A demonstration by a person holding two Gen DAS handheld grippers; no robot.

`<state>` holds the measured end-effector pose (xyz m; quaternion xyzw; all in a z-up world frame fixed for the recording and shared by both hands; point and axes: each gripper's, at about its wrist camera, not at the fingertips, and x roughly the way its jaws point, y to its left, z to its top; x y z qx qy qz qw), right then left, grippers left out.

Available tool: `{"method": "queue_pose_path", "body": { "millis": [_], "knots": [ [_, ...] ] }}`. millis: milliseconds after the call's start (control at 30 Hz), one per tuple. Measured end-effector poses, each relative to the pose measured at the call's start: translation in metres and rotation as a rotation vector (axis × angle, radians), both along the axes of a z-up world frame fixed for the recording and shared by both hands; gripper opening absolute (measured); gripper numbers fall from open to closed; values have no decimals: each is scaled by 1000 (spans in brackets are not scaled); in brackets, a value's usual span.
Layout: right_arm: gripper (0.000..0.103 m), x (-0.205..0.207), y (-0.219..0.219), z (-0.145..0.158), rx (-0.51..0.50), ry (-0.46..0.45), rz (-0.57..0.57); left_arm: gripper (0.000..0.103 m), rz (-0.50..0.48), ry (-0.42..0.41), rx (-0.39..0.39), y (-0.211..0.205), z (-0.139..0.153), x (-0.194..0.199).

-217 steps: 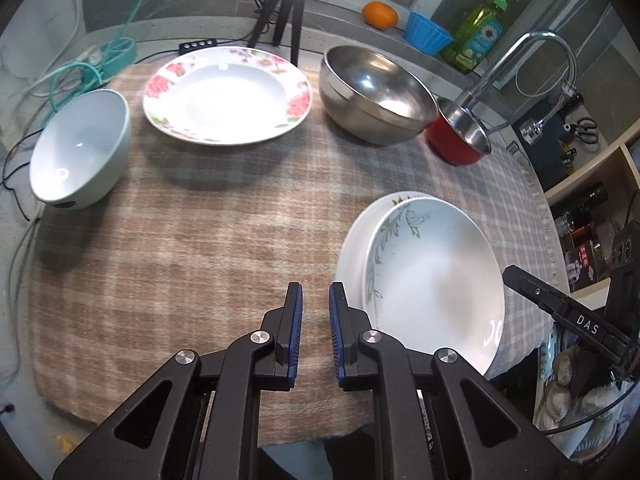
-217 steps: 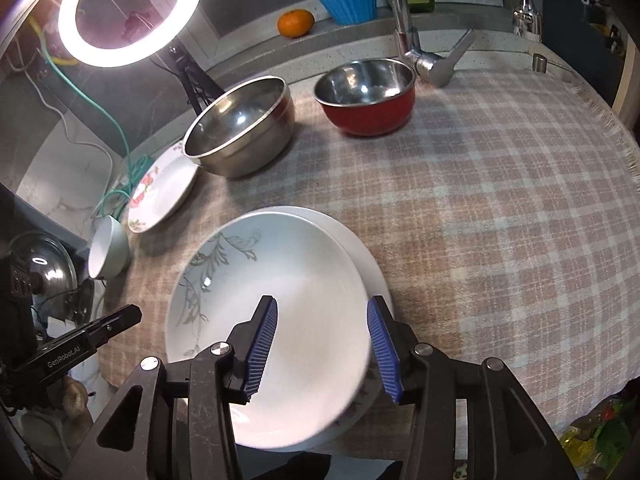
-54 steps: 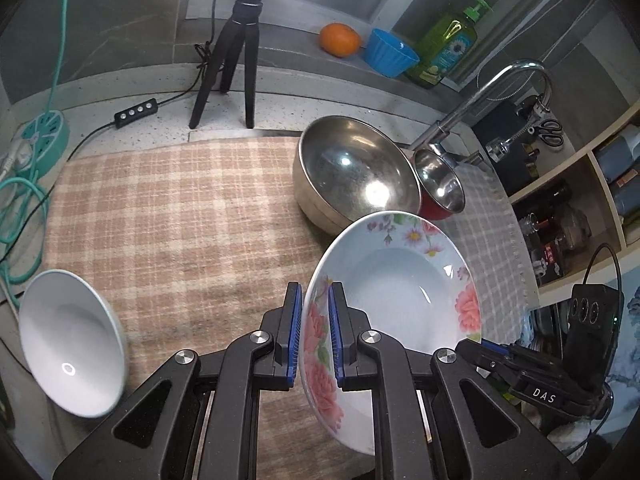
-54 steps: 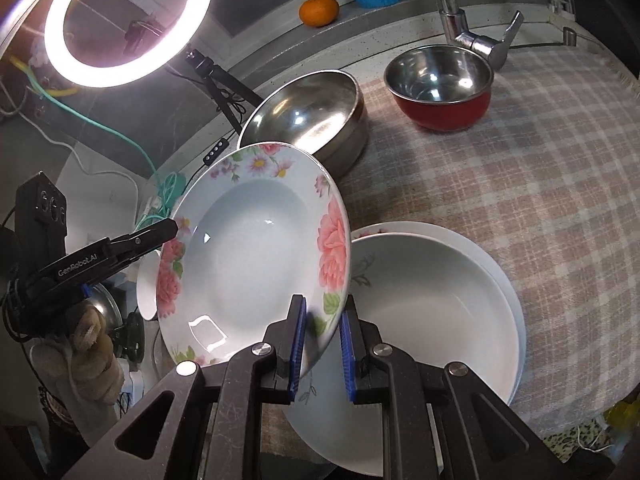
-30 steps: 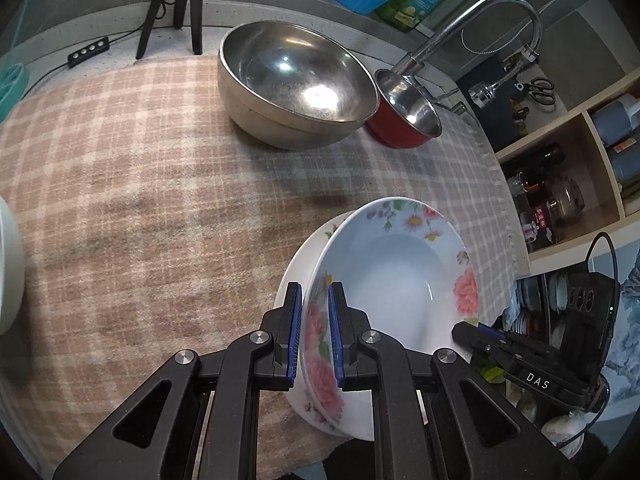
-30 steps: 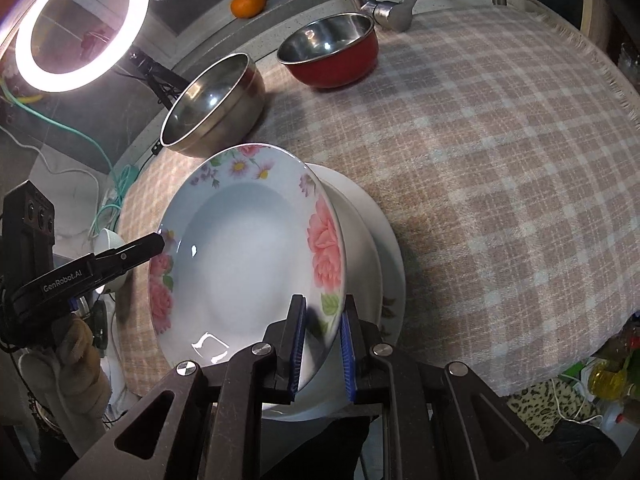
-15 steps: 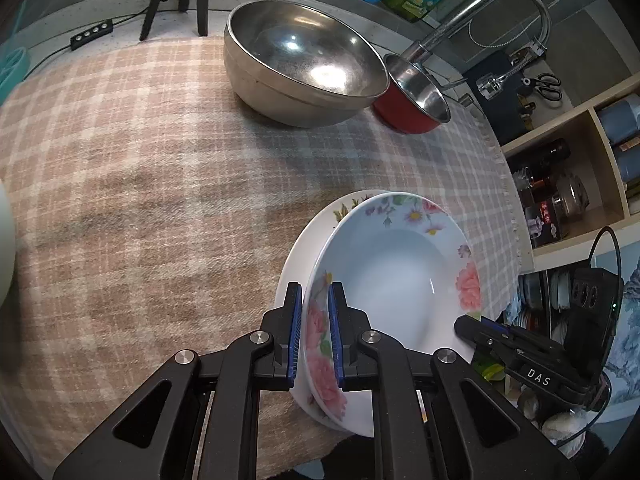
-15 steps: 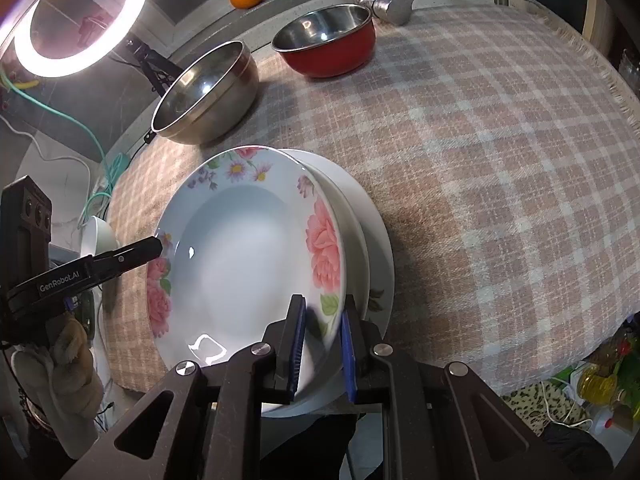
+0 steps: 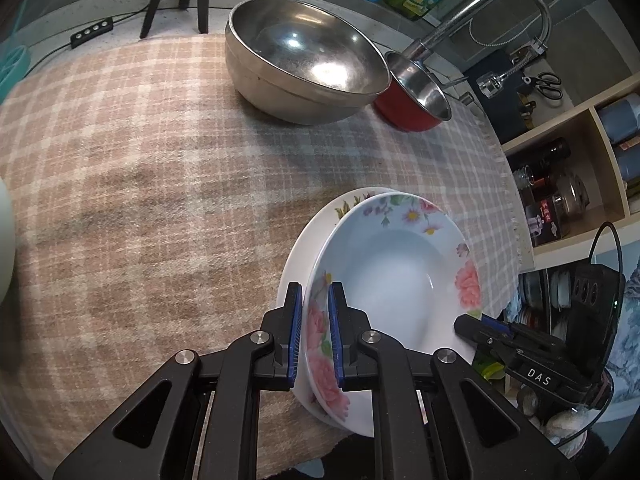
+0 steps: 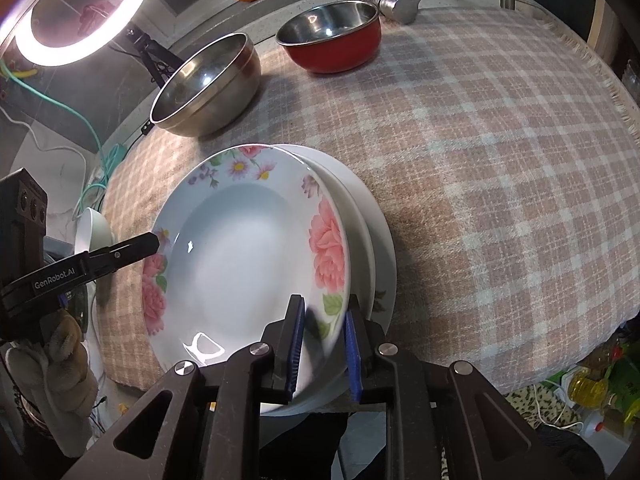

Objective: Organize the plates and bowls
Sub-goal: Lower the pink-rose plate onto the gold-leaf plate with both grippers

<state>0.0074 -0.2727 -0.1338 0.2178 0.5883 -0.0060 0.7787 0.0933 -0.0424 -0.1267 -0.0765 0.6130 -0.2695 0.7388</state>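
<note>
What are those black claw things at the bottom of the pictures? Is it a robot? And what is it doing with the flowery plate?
It is not a robot. A person holds a pinching tool in each hand, and each tool carries a small camera looking along its two black fingers. One picture comes from the left gripper, the other from the right gripper, so you see the same table from two sides.

Both tools have the rim of the flowery plate between their fingers. The left one pinches it tightly. I cannot tell if the right one squeezes or only sits around it. The plate is on, or just above, a stack of white plates.

On the checked cloth there are also a steel bowl, a red bowl and a white bowl.
</note>
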Motion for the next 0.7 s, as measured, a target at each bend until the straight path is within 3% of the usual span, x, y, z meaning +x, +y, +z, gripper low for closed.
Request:
{"method": "queue_pose_path", "body": {
  "millis": [267,700],
  "knots": [
    [19,-5,-12,-3,94,6,-49,11,4,2,-4,1,0,-1],
    [19,-11,-26,10,110,-30,-90,11,3,7,-11,0,1,-1]
  ]
}}
